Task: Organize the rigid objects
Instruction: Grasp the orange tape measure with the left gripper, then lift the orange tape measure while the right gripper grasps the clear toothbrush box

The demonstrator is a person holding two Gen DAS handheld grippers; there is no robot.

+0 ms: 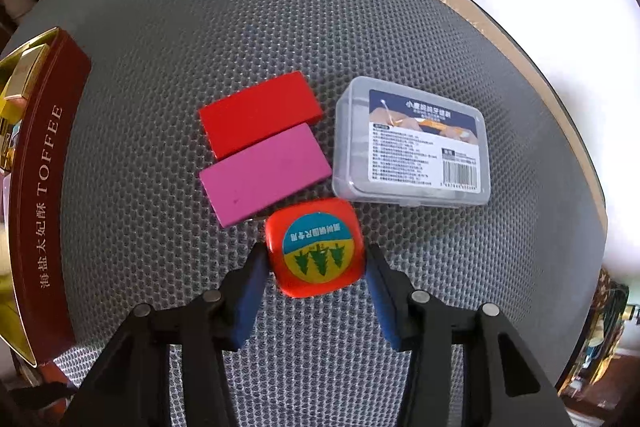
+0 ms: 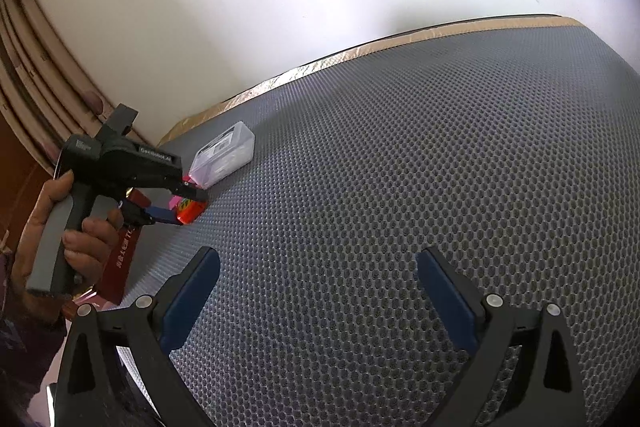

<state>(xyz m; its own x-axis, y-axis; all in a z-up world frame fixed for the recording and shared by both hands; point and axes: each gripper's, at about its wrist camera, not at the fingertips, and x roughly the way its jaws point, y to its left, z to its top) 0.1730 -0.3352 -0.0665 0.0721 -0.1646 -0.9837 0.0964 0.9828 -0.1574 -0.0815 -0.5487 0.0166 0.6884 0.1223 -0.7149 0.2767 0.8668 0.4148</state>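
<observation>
My left gripper has its blue pads against both sides of an orange tape measure with a blue and yellow tree label, low over the grey mesh mat. Just beyond it lie a pink block and a red block, side by side. A clear plastic box with a printed label sits to their right. In the right wrist view my right gripper is open and empty over bare mat; the left gripper with the tape measure and the clear box show at far left.
A dark red toffee tin with a gold inside stands open at the mat's left edge. The grey mat lies on a gold-edged table against a white wall. The hand holding the left gripper is at the left.
</observation>
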